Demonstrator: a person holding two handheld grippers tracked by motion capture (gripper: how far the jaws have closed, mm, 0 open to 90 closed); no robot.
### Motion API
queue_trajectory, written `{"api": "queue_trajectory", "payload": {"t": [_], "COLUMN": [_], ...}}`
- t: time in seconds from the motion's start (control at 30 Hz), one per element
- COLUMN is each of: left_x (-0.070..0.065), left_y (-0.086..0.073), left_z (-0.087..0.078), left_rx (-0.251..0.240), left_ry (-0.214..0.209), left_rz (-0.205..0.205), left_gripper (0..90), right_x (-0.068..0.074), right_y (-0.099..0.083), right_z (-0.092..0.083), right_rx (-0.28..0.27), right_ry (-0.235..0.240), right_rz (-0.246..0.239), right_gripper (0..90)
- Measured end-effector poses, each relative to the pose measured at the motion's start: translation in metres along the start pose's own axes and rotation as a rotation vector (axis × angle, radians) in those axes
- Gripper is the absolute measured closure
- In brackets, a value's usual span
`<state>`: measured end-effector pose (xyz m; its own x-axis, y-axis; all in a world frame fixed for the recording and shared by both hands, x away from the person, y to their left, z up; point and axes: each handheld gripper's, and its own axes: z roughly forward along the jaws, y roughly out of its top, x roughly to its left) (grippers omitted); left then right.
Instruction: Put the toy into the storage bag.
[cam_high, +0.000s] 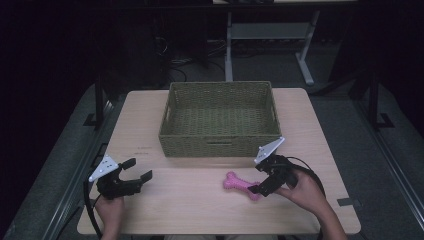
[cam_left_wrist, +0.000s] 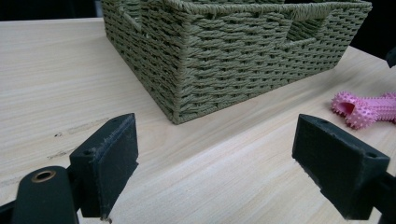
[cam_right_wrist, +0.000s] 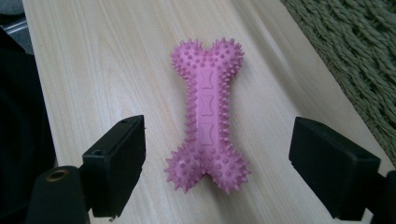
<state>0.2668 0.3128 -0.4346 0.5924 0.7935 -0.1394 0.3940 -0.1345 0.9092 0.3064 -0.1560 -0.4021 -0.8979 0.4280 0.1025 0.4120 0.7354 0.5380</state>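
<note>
Nearest the high camera, two hands are seen coming in from the bottom edge, each holding a gripper above a pale wooden tabletop (cam_high: 195, 210). At the left, the left gripper (cam_high: 136, 170) is held low over the near-left part of the tabletop, with its fingers (cam_left_wrist: 109, 161) spread wide and nothing between them. In the left gripper view, bare wood is seen between those fingers, with a corner of the woven green basket (cam_left_wrist: 224, 56) beyond them and the spiked end of the toy at the right edge.

At the right, the right gripper (cam_high: 263, 181) is held by the right hand (cam_high: 305, 189) over the pink bone toy (cam_high: 242, 184). The toy is laid flat on the tabletop, near the basket's front wall and towards its right end, but apart from the basket. In the right gripper view, the toy (cam_right_wrist: 206, 116) is seen lying lengthwise between the spread fingers (cam_right_wrist: 119, 163), with its near knobbed end closest to them. A clear gap is left on either side, so the toy is not touched by either finger. Its surface is covered in small spikes, and a flat strip with three bone-shaped marks runs along its middle.

The basket (cam_high: 220, 145) is set on the far middle of the tabletop, and its inside is seen as bare weave.
</note>
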Motion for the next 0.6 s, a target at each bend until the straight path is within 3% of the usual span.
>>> {"api": "queue_trajectory", "payload": {"t": [0.6], "left_x": [0.001], "left_y": [0.000], "left_z": [0.000], "left_rx": [-0.002], "left_ry": [-0.001], "left_rz": [-0.004], "left_gripper": [13.9], "right_x": [0.002], "right_y": [0.023], "right_z": [0.021], "right_rx": [0.058], "right_ry": [0.047], "right_rz": [-0.052], "right_gripper": [20.2]}}
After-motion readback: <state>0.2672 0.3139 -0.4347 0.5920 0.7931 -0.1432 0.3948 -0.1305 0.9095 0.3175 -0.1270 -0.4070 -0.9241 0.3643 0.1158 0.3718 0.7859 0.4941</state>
